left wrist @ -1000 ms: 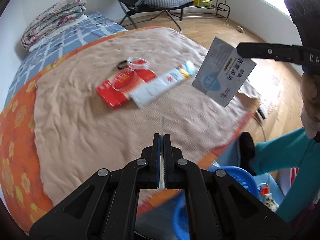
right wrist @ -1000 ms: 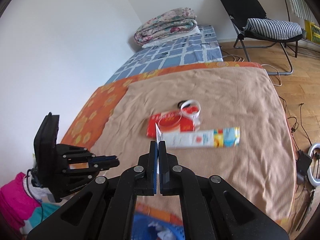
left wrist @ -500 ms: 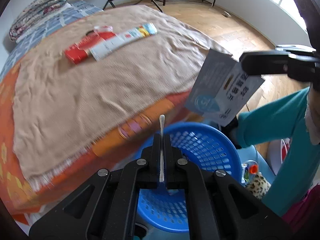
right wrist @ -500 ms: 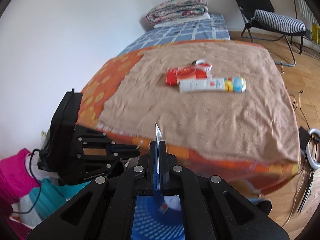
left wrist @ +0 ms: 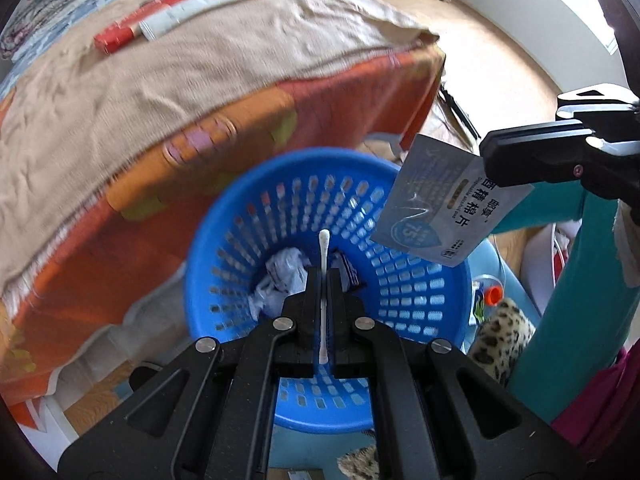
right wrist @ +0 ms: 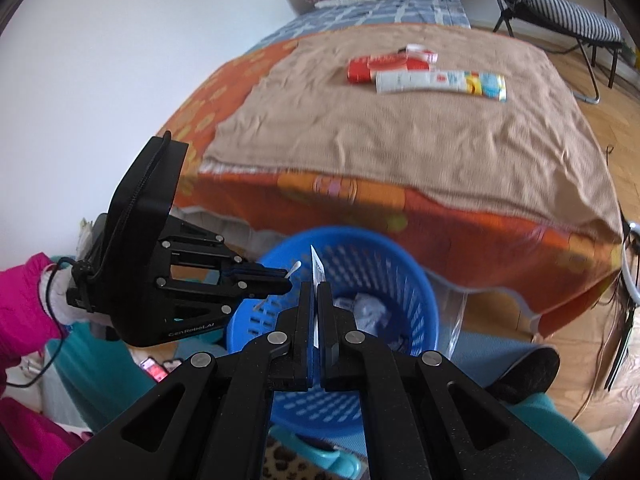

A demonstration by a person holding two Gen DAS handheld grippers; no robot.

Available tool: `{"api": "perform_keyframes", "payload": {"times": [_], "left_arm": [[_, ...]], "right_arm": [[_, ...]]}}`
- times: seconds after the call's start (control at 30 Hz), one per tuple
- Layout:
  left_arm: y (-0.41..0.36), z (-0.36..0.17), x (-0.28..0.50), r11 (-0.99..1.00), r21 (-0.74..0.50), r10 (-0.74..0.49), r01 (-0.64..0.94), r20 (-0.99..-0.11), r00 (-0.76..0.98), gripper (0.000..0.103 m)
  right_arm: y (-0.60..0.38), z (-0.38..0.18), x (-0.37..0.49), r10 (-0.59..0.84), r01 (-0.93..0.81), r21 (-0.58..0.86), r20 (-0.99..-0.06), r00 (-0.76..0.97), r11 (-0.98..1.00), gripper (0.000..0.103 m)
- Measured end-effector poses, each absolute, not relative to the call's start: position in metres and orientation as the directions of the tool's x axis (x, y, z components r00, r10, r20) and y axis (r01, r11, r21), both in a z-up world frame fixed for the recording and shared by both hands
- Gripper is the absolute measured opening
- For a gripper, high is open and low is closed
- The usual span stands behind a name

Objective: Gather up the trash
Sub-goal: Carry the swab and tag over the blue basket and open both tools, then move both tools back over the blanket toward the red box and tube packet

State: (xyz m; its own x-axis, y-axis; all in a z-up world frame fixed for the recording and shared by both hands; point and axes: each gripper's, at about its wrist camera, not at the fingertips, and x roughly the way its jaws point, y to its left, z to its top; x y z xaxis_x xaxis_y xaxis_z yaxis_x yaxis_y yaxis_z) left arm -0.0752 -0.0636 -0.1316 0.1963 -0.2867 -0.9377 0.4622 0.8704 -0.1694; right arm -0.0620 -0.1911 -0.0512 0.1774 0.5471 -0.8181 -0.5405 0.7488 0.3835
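Cotton swab (left wrist: 323, 280) clamped upright in left gripper (left wrist: 323, 276), above blue basket (left wrist: 420, 292) beside bed (left wrist: 160, 92). Grey-blue sachet (left wrist: 436, 208) pinched at corner by right gripper (right wrist: 316, 292), over basket rim. Crumpled wrappers (left wrist: 280, 280) inside basket.

The bed (left wrist: 120, 92) and the red box (left wrist: 116, 36) on it are showing blurred. The left gripper (left wrist: 323, 280) is hiding part of the crumpled trash (left wrist: 280, 276) in the blue basket (left wrist: 400, 280). The packet's small print (left wrist: 448, 254) is staying unreadable.
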Motion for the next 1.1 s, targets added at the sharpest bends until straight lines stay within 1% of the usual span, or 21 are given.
{"api": "perform_keyframes", "payload": {"times": [0.33, 0.37, 0.4, 0.43, 0.47, 0.5, 0.7, 0.73, 0.8, 0.87, 0.93, 1.1], "left_arm": [[-0.068, -0.157, -0.088, 0.869, -0.164, -0.254, 0.467, -0.957, 0.136, 0.001], [-0.067, -0.159, -0.089, 0.869, -0.166, -0.252, 0.467, -0.959, 0.128, 0.005], [-0.067, -0.160, -0.089, 0.869, -0.166, -0.250, 0.466, -0.960, 0.124, 0.016], [-0.066, -0.161, -0.090, 0.870, -0.165, -0.249, 0.464, -0.961, 0.124, 0.025], [-0.065, -0.161, -0.090, 0.871, -0.163, -0.248, 0.464, -0.960, 0.129, 0.043], [-0.064, -0.160, -0.091, 0.871, -0.158, -0.246, 0.465, -0.960, 0.136, 0.050], [-0.064, -0.161, -0.092, 0.869, -0.137, -0.230, 0.475, -0.963, 0.143, 0.050], [-0.064, -0.162, -0.092, 0.870, -0.137, -0.229, 0.474, -0.963, 0.142, 0.050], [-0.064, -0.162, -0.092, 0.869, -0.138, -0.230, 0.475, -0.963, 0.140, 0.050], [-0.064, -0.163, -0.092, 0.869, -0.139, -0.230, 0.475, -0.963, 0.139, 0.050], [-0.065, -0.163, -0.093, 0.869, -0.137, -0.229, 0.476, -0.963, 0.139, 0.050], [-0.064, -0.161, -0.091, 0.867, -0.140, -0.234, 0.478, -0.962, 0.142, 0.050]], "right_arm": [[-0.194, -0.081, -0.074, 0.502, -0.513, 0.388, -0.860, 0.098, 0.766, 0.000], [-0.194, -0.083, -0.074, 0.495, -0.509, 0.384, -0.863, 0.097, 0.770, 0.000], [-0.194, -0.083, -0.074, 0.490, -0.507, 0.382, -0.867, 0.094, 0.773, 0.000], [-0.194, -0.084, -0.074, 0.488, -0.507, 0.381, -0.868, 0.092, 0.773, 0.000], [-0.194, -0.085, -0.074, 0.482, -0.507, 0.377, -0.872, 0.089, 0.775, 0.000], [-0.194, -0.086, -0.075, 0.478, -0.507, 0.373, -0.874, 0.089, 0.777, 0.000], [-0.195, -0.092, -0.071, 0.439, -0.496, 0.345, -0.895, 0.083, 0.797, 0.002], [-0.195, -0.093, -0.071, 0.435, -0.492, 0.344, -0.897, 0.080, 0.800, 0.005], [-0.196, -0.093, -0.070, 0.427, -0.493, 0.335, -0.900, 0.084, 0.803, 0.015], [-0.196, -0.092, -0.070, 0.424, -0.501, 0.324, -0.900, 0.099, 0.803, 0.038], [-0.196, -0.089, -0.071, 0.425, -0.504, 0.315, -0.898, 0.116, 0.804, 0.045], [-0.195, -0.086, -0.066, 0.420, -0.501, 0.307, -0.898, 0.129, 0.809, 0.045]]}}
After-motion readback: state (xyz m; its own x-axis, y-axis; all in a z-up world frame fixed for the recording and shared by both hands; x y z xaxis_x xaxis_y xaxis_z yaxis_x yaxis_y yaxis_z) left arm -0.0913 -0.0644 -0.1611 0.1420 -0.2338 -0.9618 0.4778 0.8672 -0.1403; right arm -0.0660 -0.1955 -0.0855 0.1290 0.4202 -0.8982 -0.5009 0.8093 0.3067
